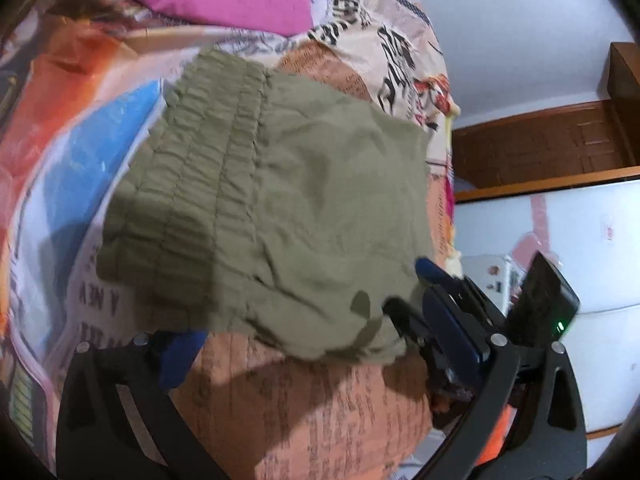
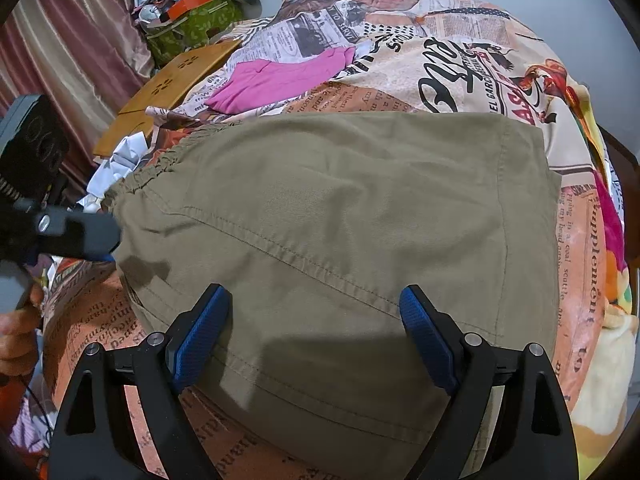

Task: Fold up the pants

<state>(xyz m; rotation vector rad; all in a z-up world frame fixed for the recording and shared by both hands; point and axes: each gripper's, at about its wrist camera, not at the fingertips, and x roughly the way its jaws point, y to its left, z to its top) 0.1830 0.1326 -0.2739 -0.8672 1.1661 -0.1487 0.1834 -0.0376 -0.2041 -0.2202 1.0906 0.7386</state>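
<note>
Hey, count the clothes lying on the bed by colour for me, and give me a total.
Olive: 1, the pants
Pink: 1, a garment lying beyond the pants
Total: 2

The pants hide the left claw's fingertips; that view is motion-blurred.
</note>
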